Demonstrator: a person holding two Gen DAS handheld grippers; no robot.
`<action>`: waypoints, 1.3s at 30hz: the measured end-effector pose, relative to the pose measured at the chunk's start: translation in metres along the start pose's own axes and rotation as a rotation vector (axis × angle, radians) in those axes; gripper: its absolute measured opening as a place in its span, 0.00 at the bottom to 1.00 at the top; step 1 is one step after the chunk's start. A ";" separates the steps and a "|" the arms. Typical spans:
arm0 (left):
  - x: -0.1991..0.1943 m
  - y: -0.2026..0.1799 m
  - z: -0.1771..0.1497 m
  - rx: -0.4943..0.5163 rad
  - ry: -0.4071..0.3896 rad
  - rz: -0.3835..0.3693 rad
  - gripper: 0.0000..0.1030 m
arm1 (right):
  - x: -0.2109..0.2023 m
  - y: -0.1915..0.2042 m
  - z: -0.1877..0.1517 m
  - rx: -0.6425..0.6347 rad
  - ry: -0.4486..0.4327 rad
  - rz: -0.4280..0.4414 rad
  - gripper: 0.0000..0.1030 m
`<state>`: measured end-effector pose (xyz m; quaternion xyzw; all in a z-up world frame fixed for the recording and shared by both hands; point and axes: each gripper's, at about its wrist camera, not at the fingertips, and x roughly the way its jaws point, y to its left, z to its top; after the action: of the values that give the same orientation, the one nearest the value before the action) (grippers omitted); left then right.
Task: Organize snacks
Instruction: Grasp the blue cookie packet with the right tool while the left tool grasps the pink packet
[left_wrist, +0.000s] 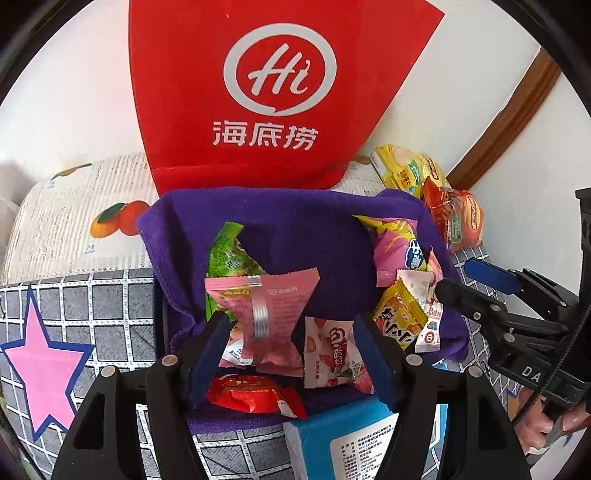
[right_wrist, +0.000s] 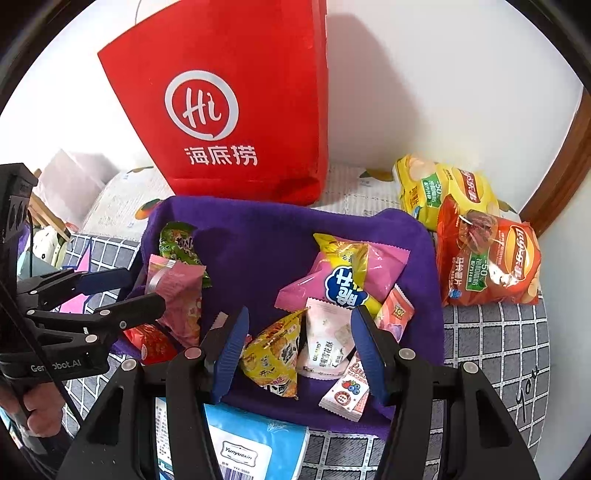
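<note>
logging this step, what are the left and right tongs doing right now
Left tongs: open, hovering over the pink snack packet, holding nothing.
Right tongs: open, over the yellow snack packet and white packet, holding nothing.

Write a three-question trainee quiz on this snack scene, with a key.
1. True or false: the left gripper is shut on the pink packet.
2. Which colour is the cloth under the small snacks? A green, B purple, C white.
3. Fill in: the two chip bags, yellow and orange-red, lie ___ the cloth, right of the red bag.

Key: 1 false, its jaws stand open around it. 2 B. 3 off; the right gripper is open too.
</note>
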<state>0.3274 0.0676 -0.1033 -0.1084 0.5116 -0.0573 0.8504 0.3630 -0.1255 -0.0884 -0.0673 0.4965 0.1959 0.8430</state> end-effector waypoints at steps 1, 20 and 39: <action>-0.002 0.000 0.000 0.000 -0.004 0.001 0.65 | -0.002 0.001 0.000 0.002 -0.007 0.001 0.56; -0.051 -0.014 -0.005 0.030 -0.107 -0.059 0.65 | -0.066 0.000 -0.107 0.094 -0.045 -0.048 0.56; -0.100 -0.007 -0.087 0.047 -0.128 -0.008 0.65 | -0.005 0.036 -0.219 0.125 -0.008 0.074 0.70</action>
<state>0.2040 0.0712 -0.0550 -0.0939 0.4542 -0.0657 0.8835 0.1685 -0.1615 -0.1902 0.0045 0.5065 0.1960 0.8397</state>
